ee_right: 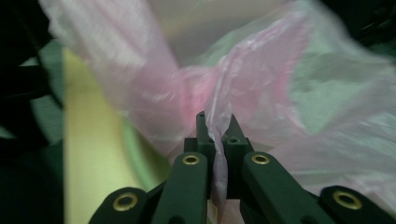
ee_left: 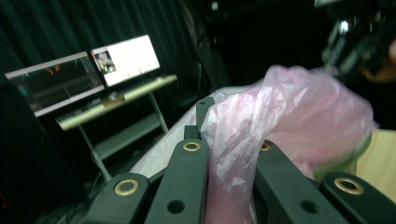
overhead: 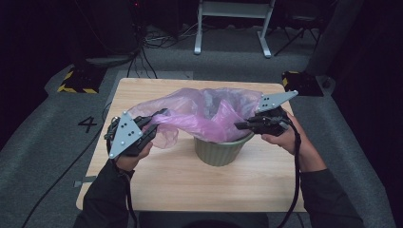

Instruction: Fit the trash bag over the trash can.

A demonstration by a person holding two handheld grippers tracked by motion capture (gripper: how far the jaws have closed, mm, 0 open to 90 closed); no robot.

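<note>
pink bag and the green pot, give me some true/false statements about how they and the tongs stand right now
1. The left tongs are shut on the pink bag. True.
2. The right tongs hang open, clear of the bag. False: they pinch a fold of the film between their jaws.
3. The bag lies flat on the wooden table beside the green pot. False: it is draped into and over the pot's mouth, pulled out to both sides.
4. The pot stands upright on the table. True.
5. Each of the tongs holds a different side of the bag. True.
</note>
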